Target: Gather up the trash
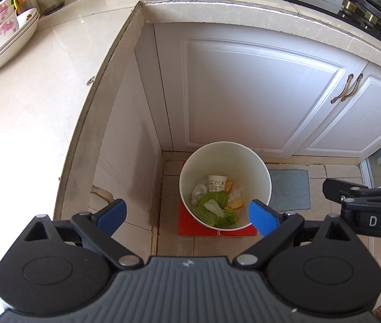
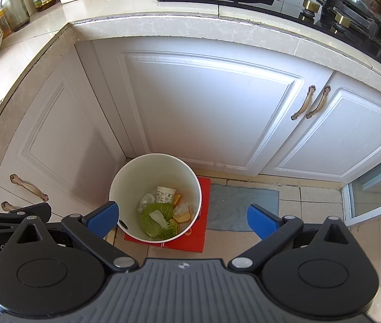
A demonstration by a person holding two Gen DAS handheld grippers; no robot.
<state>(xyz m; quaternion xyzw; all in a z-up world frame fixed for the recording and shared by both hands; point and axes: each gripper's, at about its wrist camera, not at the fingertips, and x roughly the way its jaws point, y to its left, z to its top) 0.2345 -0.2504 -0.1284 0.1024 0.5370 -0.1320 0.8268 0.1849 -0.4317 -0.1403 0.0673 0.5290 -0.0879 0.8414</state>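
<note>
Floor-level bin (image 2: pixel 125 177) partly hidden behind left gripper (image 1: pixel 187 216) fingers.

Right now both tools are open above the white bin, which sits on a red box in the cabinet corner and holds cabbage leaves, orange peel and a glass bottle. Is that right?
Not quite. The white bin holds a printed paper cup, not a glass bottle; the right wrist view shows it beside the cabbage leaves and orange peel. The rest stands: left tool and right tool open, bin on the red box.
</note>
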